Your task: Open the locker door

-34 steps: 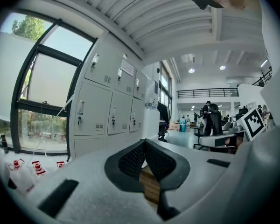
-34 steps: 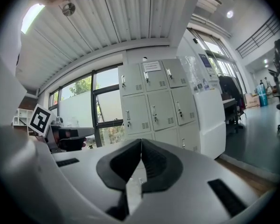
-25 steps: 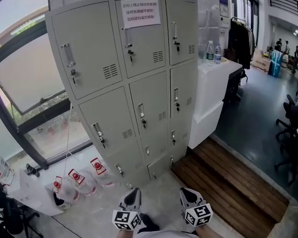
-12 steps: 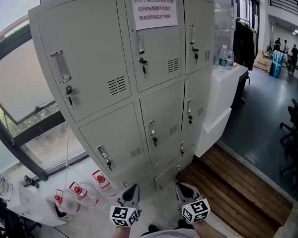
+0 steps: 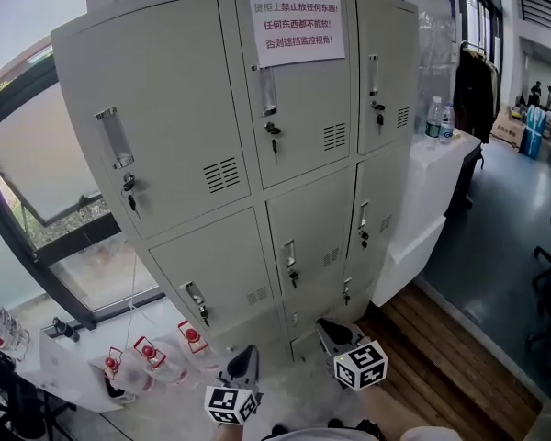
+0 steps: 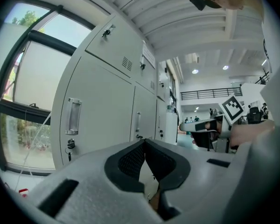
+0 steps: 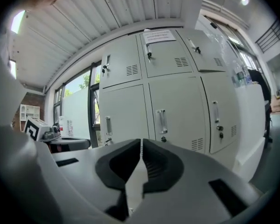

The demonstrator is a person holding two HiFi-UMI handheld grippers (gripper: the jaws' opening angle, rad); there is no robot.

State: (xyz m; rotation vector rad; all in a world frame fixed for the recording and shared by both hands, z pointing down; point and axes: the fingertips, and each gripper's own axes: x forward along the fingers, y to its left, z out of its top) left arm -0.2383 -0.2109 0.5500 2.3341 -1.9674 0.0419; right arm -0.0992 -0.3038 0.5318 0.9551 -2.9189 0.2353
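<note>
Locker (image 5: 257, 163), grey steel, every door shut, standing straight ahead; left gripper (image 5: 244, 356) and right gripper (image 5: 331, 333), each with jaws pressed together on nothing, carried low and well short of the doors, probably because no handle has yet been approached for pulling.

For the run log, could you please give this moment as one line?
locker: doors shut | left gripper: shut, empty | right gripper: shut, empty

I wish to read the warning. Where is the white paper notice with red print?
In the head view, the white paper notice is stuck high on the top middle door of the grey metal locker, above its handle.
</note>
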